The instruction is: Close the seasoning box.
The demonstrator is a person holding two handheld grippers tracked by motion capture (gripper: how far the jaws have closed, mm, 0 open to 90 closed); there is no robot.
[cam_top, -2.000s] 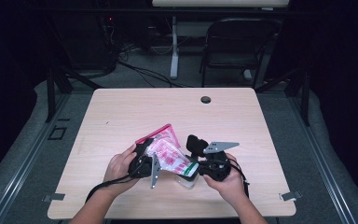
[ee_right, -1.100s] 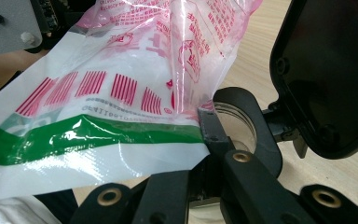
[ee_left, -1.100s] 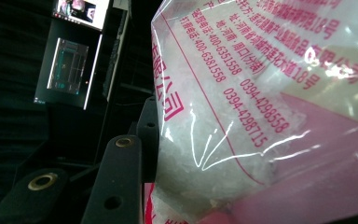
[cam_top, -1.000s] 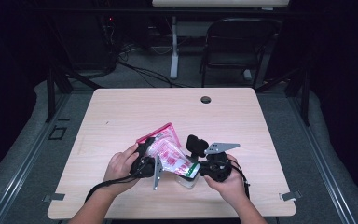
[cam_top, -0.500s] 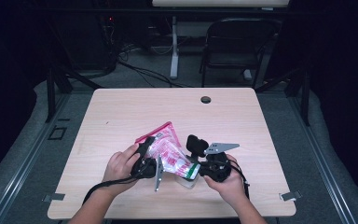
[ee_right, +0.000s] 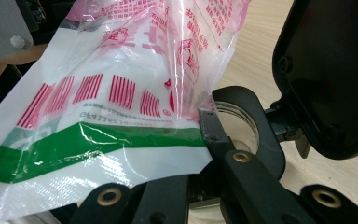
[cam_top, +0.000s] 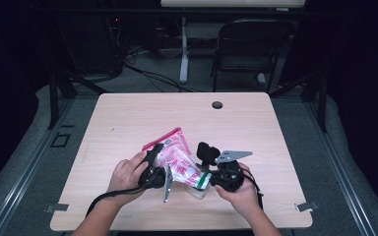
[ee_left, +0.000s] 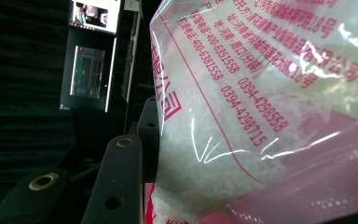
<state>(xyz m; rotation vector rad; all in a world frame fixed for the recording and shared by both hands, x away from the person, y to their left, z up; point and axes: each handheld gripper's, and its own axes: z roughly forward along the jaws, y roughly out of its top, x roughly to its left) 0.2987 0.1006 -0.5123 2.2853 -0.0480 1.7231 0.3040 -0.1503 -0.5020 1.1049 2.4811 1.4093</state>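
Both hands are resting low on the worktop (cam_top: pixel 128 123), left claw (cam_top: pixel 153 164) and right claw (cam_top: pixel 207 179) each clamping the printed plastic bag (cam_top: pixel 179 162) between them.

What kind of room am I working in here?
Probably a lab or recording studio, not a home: a bare wooden table ringed by dark curtains, cables trailing over grey carpet behind it, and a folding chair by a desk leg.

A light wooden table (cam_top: pixel 128 123) with a round cable hole (cam_top: pixel 217 104) near its far edge stands on grey flooring. Behind it, a dark folding chair (cam_top: pixel 248 49) sits beside tangled floor cables (cam_top: pixel 142 73).
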